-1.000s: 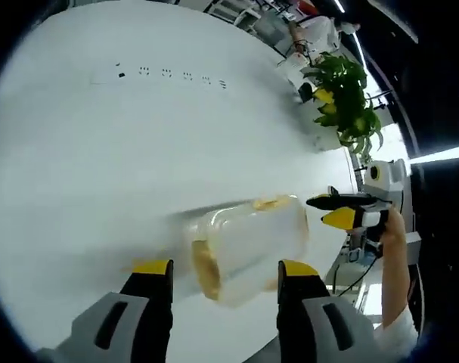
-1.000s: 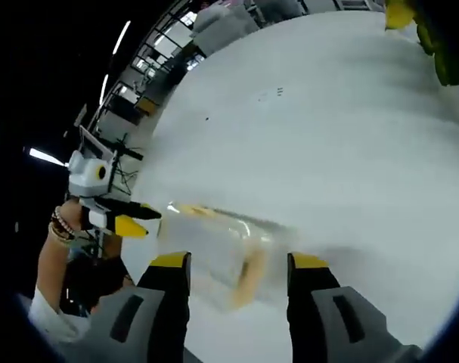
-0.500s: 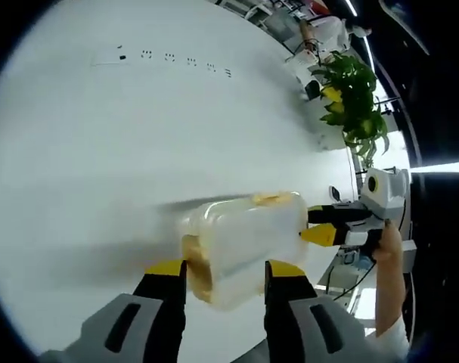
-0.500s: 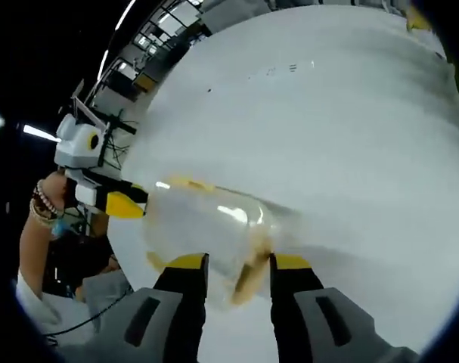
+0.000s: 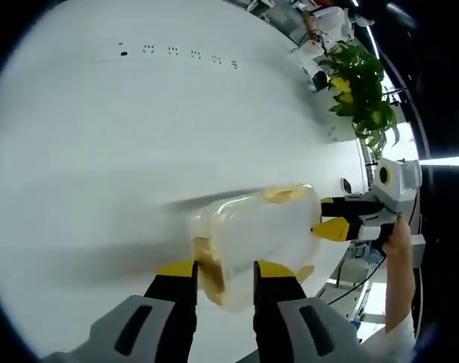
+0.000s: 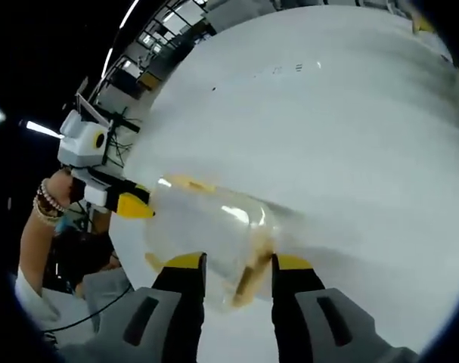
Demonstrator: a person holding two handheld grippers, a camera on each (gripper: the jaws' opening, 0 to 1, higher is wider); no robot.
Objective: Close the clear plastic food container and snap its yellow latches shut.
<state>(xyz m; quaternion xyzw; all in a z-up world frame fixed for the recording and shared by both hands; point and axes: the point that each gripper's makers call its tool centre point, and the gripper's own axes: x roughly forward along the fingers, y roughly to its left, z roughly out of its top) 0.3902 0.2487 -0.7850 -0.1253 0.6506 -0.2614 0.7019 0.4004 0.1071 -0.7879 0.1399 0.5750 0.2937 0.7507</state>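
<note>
The container [image 5: 255, 238] lies on the white table [image 5: 123, 144], at about 5 o'clock of centre in the left gripper view and 7 o'clock in the right gripper view. It is a clear, rounded plastic tub with yellow latches [image 6: 248, 274] at its ends.

The left gripper [image 5: 224, 266] has its jaws drawn in on the near end, at a latch; whether they truly pinch it I cannot tell. The right gripper [image 6: 237, 262] sits likewise on the opposite end, jaws narrowed around the wall and latch, its grip equally unclear.

The tub looks light and thin-walled, smooth and likely slippery, so it may skate on the glossy table. Best held at the stiffer ends by the latches, both sides braced together. A potted plant [image 5: 358, 87] stands at 2 o'clock.
</note>
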